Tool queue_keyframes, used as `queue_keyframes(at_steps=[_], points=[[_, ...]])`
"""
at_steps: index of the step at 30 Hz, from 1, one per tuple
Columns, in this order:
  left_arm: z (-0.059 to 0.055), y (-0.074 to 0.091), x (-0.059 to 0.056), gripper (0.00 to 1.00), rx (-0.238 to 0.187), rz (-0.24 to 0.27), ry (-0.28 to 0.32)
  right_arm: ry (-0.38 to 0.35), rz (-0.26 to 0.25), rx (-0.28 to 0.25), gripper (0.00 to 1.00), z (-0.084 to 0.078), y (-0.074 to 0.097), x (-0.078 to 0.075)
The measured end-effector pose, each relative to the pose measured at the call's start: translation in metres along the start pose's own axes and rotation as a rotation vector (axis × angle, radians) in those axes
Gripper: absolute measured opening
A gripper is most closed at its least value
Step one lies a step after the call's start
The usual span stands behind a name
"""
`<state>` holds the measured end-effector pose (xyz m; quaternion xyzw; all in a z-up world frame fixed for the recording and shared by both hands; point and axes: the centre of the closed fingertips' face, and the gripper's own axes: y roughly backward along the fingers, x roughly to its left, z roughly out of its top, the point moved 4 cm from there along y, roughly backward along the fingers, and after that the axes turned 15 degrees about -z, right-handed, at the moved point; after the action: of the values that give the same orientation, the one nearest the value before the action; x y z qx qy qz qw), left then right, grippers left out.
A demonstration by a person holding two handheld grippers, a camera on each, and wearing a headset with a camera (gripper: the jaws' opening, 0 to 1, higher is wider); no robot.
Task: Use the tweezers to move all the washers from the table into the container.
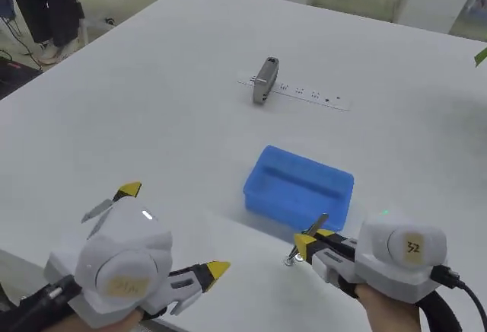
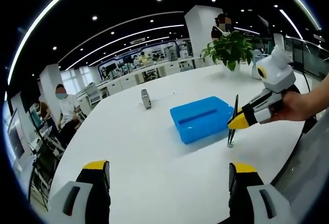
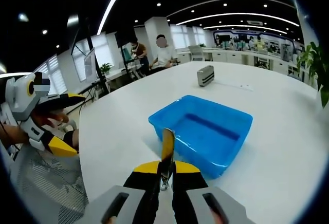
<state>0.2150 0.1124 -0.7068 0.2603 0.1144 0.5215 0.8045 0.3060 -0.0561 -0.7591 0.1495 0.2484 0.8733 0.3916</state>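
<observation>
A blue rectangular container (image 1: 298, 187) (image 2: 200, 118) (image 3: 205, 129) stands on the white table, and its inside looks bare. My right gripper (image 1: 310, 244) (image 3: 164, 168) is shut on metal tweezers (image 1: 308, 239) (image 3: 167, 144) just in front of the container's near wall. In the left gripper view the right gripper (image 2: 241, 121) comes in from the right, and the tweezers (image 2: 233, 126) stand upright with their lower end on the tabletop. My left gripper (image 1: 173, 229) (image 2: 168, 167) is open and holds nothing, to the left of the container, near the table's front edge.
A white power strip (image 1: 316, 94) with a grey adapter (image 1: 265, 81) (image 2: 146, 99) (image 3: 205, 75) lies beyond the container. A green plant (image 2: 231, 47) stands at the table's far side. People sit at desks (image 3: 154, 54) beyond the table. The table's front edge (image 1: 23, 260) runs close to my grippers.
</observation>
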Motion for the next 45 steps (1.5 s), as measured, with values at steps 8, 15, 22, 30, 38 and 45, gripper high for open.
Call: queue_keyframes(at_steps=[8,15,22,30,38,45], points=[[-0.0019,-0.001,0.0,0.99,0.015,0.0,-0.014,0.046,-0.005,-0.016,0.04,0.0009,0.0014,0.0051],[-0.0023,-0.0009,0.0,0.99,0.02,0.002,-0.03,0.05,-0.004,-0.02,0.05,0.0008,0.0008,0.0076],[-0.0036,-0.0015,-0.0006,0.99,0.034,0.002,-0.043,0.05,-0.008,-0.026,0.05,0.0022,-0.0008,0.0077],[-0.0048,-0.0025,-0.0038,0.99,0.047,-0.007,-0.069,0.061,-0.018,-0.023,0.05,0.0011,-0.0012,0.007],[-0.0058,-0.0028,-0.0029,0.99,0.055,0.0,-0.071,0.069,-0.019,-0.024,0.04,0.0017,-0.0019,0.0071],[-0.0059,-0.0033,-0.0043,0.99,0.058,-0.004,-0.077,0.059,-0.022,-0.024,0.04,0.0003,-0.0011,0.0048]])
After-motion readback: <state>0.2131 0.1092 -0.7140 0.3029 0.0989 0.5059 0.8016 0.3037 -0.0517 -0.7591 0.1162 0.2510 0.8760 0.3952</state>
